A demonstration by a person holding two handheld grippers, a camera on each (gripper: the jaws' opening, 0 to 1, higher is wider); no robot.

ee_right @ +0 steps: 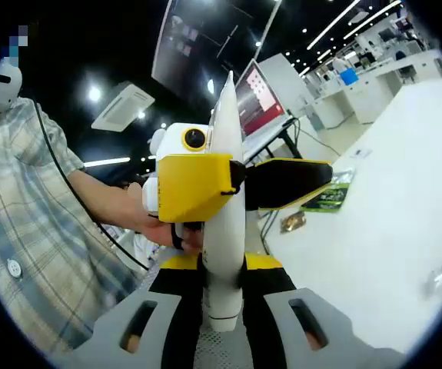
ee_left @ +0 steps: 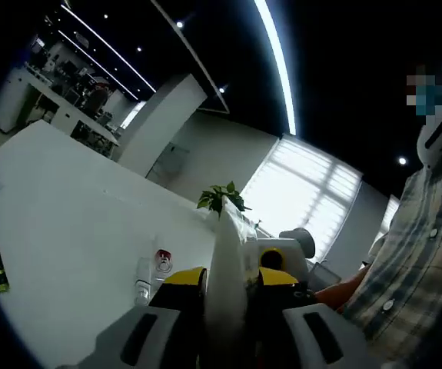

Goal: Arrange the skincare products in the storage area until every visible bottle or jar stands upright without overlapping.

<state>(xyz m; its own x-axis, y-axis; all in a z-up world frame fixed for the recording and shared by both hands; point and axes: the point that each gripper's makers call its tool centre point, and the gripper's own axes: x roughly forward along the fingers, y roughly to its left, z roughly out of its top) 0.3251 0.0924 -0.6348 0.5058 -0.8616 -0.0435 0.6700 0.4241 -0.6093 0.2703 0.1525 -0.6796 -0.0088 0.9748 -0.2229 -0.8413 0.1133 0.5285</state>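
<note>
Both grippers, left gripper [ee_left: 228, 307] and right gripper [ee_right: 224, 296], pinch one white tube [ee_right: 227, 223].

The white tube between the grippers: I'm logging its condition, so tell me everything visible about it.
The white tube looks like smooth plastic, long and narrow, tapering to a flat crimped end. Both grippers clamp it: the right gripper near one end, the left gripper further along. In the left gripper view it rises between the jaws, above the table.
</note>
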